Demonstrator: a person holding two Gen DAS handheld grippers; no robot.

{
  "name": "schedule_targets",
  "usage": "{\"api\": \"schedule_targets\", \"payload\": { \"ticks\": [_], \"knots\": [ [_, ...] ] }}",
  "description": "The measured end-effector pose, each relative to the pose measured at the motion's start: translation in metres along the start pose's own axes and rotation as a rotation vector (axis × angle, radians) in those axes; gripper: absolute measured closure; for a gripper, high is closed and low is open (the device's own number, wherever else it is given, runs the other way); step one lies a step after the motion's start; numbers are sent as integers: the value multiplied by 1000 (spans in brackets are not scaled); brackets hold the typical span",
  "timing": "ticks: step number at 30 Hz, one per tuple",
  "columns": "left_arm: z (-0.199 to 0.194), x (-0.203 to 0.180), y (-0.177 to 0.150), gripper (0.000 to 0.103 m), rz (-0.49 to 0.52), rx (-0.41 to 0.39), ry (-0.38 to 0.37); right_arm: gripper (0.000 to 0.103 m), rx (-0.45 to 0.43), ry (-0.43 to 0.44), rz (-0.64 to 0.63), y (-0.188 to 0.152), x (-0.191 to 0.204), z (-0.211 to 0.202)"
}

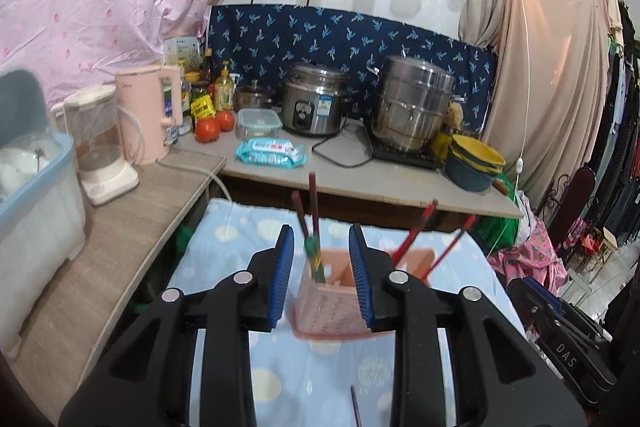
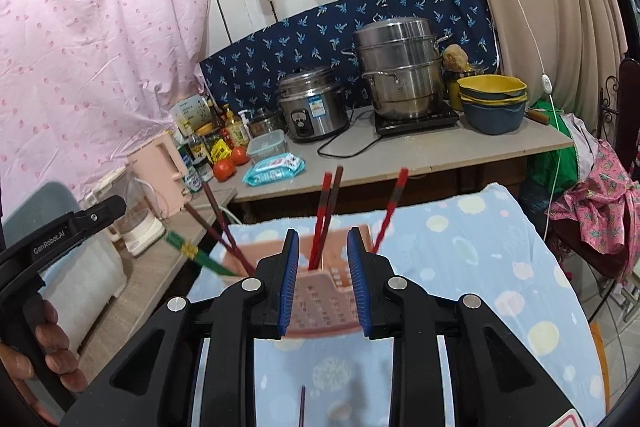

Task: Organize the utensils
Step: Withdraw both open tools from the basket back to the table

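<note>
Pink holder (image 1: 336,301) of chopsticks (image 1: 414,233) sits beyond each empty, parted tool: left (image 1: 322,277), right (image 2: 322,281).

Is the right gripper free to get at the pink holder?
Probably yes. The right gripper is empty, jaws apart, with the pink holder straight ahead on the blue cloth; only upright chopsticks crowd its top.

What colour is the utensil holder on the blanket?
Pink; the utensil holder shows best in the right wrist view.
</note>
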State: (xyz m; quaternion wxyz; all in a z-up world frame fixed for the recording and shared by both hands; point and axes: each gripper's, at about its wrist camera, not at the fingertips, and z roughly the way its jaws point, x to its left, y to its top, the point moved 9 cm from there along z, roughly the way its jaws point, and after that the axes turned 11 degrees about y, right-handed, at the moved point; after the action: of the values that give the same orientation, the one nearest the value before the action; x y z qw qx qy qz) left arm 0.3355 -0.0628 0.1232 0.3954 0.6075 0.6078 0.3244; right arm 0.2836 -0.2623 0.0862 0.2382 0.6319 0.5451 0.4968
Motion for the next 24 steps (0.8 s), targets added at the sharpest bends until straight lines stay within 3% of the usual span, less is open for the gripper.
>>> {"api": "schedule_targets", "payload": {
  "ticks": [9, 24],
  "knots": [
    [-18, 11, -61, 76, 3, 83, 3, 77, 78, -11, -29, -58, 7, -27],
    [-24, 22, -181, 76, 47, 267, 38, 77, 284, -10, -31, -183, 10, -52]
  ]
}}
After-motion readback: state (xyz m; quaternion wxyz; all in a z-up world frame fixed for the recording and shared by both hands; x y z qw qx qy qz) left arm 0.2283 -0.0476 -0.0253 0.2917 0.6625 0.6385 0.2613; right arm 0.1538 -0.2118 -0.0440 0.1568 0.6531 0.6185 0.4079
